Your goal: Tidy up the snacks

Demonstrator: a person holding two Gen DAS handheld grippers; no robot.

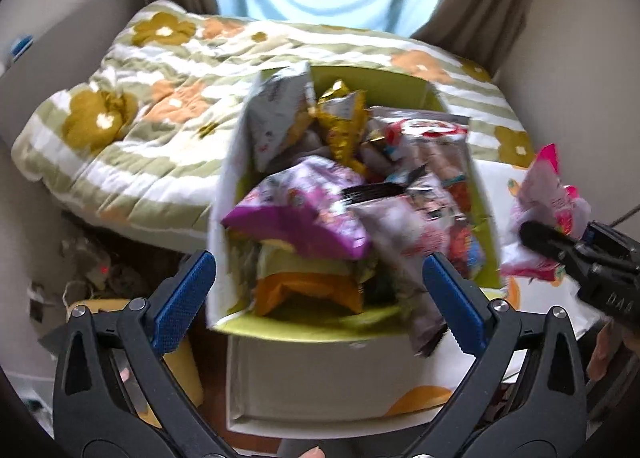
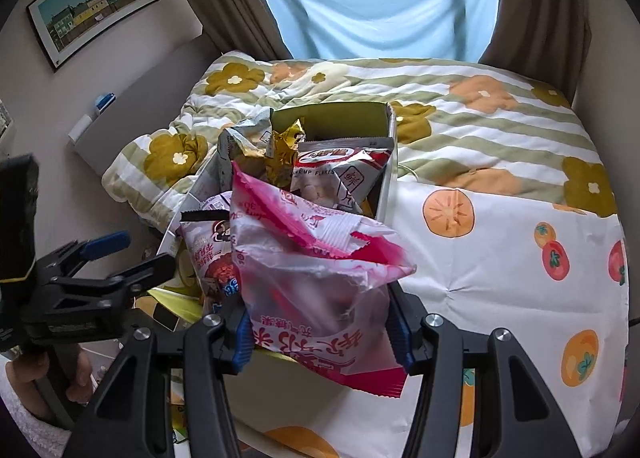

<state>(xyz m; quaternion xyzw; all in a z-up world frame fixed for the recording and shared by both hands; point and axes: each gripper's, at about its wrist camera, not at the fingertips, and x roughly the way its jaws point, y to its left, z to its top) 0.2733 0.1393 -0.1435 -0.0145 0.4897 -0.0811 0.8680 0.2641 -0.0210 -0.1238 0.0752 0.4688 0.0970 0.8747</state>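
A box [image 1: 400, 90] with white outer walls and a lime-green lining sits on a bed, crammed with snack bags. In the left wrist view, blurred by motion, a purple bag [image 1: 304, 214] lies on top near the front, an orange bag [image 1: 308, 292] is wedged beneath it, a grey-white bag [image 1: 276, 118] stands against the left wall, and a crinkled gold bag [image 1: 344, 122] pokes up at the back. A red-and-white bag [image 2: 344, 174] printed "SHRIMP FLAKES" leans at the back right.

The right hand-held gripper [image 2: 320, 332] is clenched on a pink bag [image 2: 316, 282], a wrinkled pink-and-white packet with red characters. It is held up just in front of the box, near its right front corner.

The left hand-held gripper [image 1: 320, 298] is released, its blue-padded fingers [image 1: 180, 298] spread wide and holding nothing, at the box's near end.

The bed carries a quilt [image 2: 500, 118] striped green and white with mustard and orange flowers, and a white sheet [image 2: 500, 258] printed with persimmons. Beyond are brown curtains [image 2: 540, 6], a pale blue cloth [image 2: 380, 2] across the window, and a framed picture [image 2: 94, 4] on the left wall.
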